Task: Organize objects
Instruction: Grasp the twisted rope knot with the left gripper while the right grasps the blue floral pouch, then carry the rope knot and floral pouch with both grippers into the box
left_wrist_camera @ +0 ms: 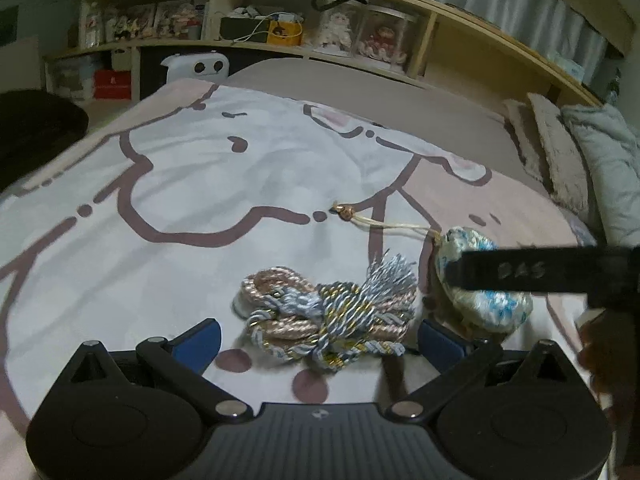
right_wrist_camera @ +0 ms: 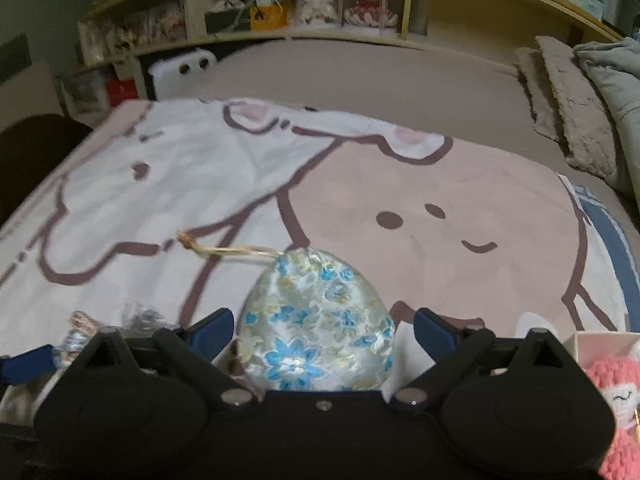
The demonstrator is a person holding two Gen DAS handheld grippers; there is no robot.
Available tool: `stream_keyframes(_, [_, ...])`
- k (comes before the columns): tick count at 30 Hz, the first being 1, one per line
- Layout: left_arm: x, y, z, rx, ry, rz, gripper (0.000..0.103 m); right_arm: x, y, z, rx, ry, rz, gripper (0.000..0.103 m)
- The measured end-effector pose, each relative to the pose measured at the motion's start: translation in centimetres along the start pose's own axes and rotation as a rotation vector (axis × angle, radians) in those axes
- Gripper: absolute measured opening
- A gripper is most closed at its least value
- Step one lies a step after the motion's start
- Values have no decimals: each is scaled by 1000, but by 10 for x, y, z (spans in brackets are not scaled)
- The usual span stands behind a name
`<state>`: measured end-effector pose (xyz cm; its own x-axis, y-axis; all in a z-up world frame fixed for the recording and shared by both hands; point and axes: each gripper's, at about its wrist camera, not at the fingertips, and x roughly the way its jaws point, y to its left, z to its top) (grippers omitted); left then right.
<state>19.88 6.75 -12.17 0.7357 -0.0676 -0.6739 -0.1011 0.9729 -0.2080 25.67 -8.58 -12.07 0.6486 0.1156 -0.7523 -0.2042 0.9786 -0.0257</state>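
The blanket (left_wrist_camera: 168,184), printed with cartoon animals, covers the near part of the bed (left_wrist_camera: 400,92) and serves as the landmark here.

On the blanket's white part lies the cord (left_wrist_camera: 324,316), a tangled bundle of twisted pink, blue and gold rope with a frayed tassel. The left tool (left_wrist_camera: 320,334) has its blue fingers (left_wrist_camera: 200,340) spread wide, one on either side of the cord, and neither pad presses on it.

Just right of the cord on the blanket sits the pouch (right_wrist_camera: 316,328), pale satin with blue flowers. Its drawstring (right_wrist_camera: 232,250) runs off up and to the left across the blanket and ends in a small bead (left_wrist_camera: 345,212). The right tool (right_wrist_camera: 324,330) stands spread around the pouch, its blue pads clear of the fabric on both sides. In the left wrist view one dark finger of the right tool crosses in front of the pouch.

At the blanket's right edge, beside the right tool, a pink knitted doll (right_wrist_camera: 616,392) lies by a small white box (right_wrist_camera: 600,344).

Beyond the blanket, a wooden shelf (left_wrist_camera: 440,20) behind the bed holds dolls and boxes, and pillows (left_wrist_camera: 560,152) lie at the bed's right side.
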Motion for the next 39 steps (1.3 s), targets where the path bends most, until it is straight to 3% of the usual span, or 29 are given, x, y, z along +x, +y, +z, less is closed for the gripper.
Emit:
stream_keyframes(3, [6,-3,2,-35,-5,-1,103,9,-5,0,36,34,28,96])
stream_keyframes(5, [10,-8,3,-34,-9,7,103,11,-11,1,70,47,54,87])
stream_keyframes(9, [15,-16,1,-11,-3,47,102,8,-14,0,51,35,62,84])
stream_keyframes(15, [14,-14,3,-37,-8,78,85,2,-19,-3,41,10,57,84])
stream_keyframes(19, [10,-16,4,-20,-2,73,82,-6,-22,-7,44,-6,70,84])
stream_keyframes(31, [-57,-36,33,60,-92,16,81,-88,-48,1,66,-125,63,84])
stream_keyframes(39, [-99,-53,34,101,-57,-77,81,-158,-70,-4,86,-194,32,84])
